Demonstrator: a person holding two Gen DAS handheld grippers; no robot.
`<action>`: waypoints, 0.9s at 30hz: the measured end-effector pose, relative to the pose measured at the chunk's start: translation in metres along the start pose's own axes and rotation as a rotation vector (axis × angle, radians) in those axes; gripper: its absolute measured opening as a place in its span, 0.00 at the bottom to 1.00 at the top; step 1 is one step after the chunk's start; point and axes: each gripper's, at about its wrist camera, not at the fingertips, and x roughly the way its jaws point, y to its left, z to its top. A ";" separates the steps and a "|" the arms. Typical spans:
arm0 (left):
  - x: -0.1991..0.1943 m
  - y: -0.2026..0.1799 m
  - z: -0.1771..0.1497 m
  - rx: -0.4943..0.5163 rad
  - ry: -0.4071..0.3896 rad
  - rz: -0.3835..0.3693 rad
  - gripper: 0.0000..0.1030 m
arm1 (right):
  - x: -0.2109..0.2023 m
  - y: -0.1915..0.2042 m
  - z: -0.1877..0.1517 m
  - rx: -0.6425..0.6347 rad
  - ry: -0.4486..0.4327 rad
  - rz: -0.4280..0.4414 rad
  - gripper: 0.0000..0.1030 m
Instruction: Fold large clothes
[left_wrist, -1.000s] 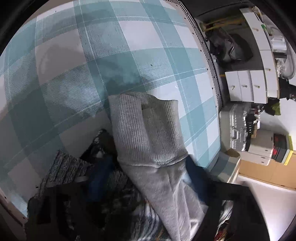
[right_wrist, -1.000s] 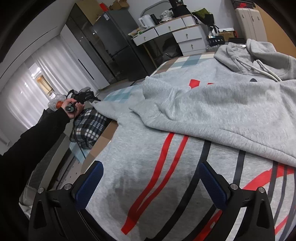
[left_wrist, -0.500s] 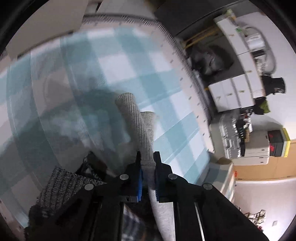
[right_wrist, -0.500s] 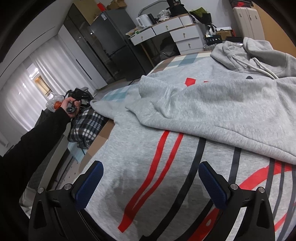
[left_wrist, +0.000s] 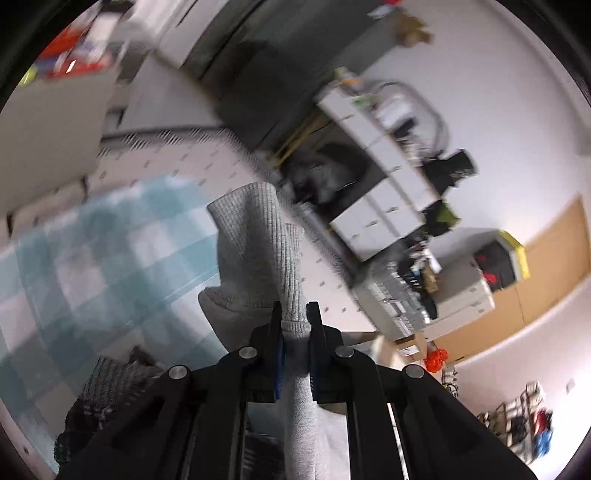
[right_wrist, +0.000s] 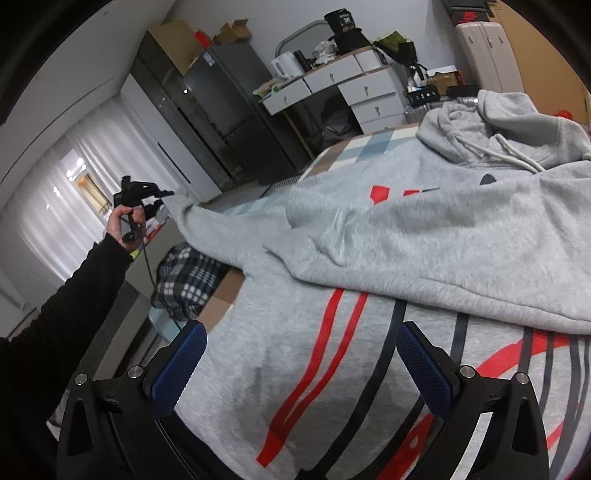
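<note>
- Left gripper (left_wrist: 294, 314): jaws closed on the ribbed cuff (left_wrist: 258, 251) of the grey hoodie's sleeve. Cuff stands up past the blue pads; the rest of the sleeve hangs down between the black fingers.
- From the right wrist view the left hand (right_wrist: 123, 221) holds that gripper up off the bed's far edge, sleeve (right_wrist: 207, 229) stretched from it back to the hoodie body.
- Hoodie (right_wrist: 424, 236) lies spread on the bed, hood (right_wrist: 491, 129) and drawstrings at upper right. Its body overlaps a grey fabric with red and black stripes (right_wrist: 325, 354).
- Right gripper (right_wrist: 301, 354): jaws wide apart, nothing between the blue pads; it hovers over the striped fabric. Contact with the cloth: cannot tell.
- Teal check sheet (left_wrist: 110, 258) shows under the raised cuff; left view is blurred.
- Black-and-white plaid cloth (right_wrist: 188, 277) sits beside the bed, below the stretched sleeve.
- White drawers (right_wrist: 354, 88) and dark fridge (right_wrist: 221, 96) in background.
</note>
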 end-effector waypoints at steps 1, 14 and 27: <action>-0.006 -0.013 0.000 0.030 -0.010 -0.026 0.05 | -0.003 0.000 0.001 0.002 -0.009 0.001 1.00; -0.048 -0.237 -0.107 0.441 0.076 -0.303 0.05 | -0.084 -0.060 0.018 0.195 -0.240 -0.172 1.00; 0.045 -0.361 -0.369 0.678 0.485 -0.423 0.05 | -0.190 -0.180 -0.007 0.611 -0.427 -0.375 1.00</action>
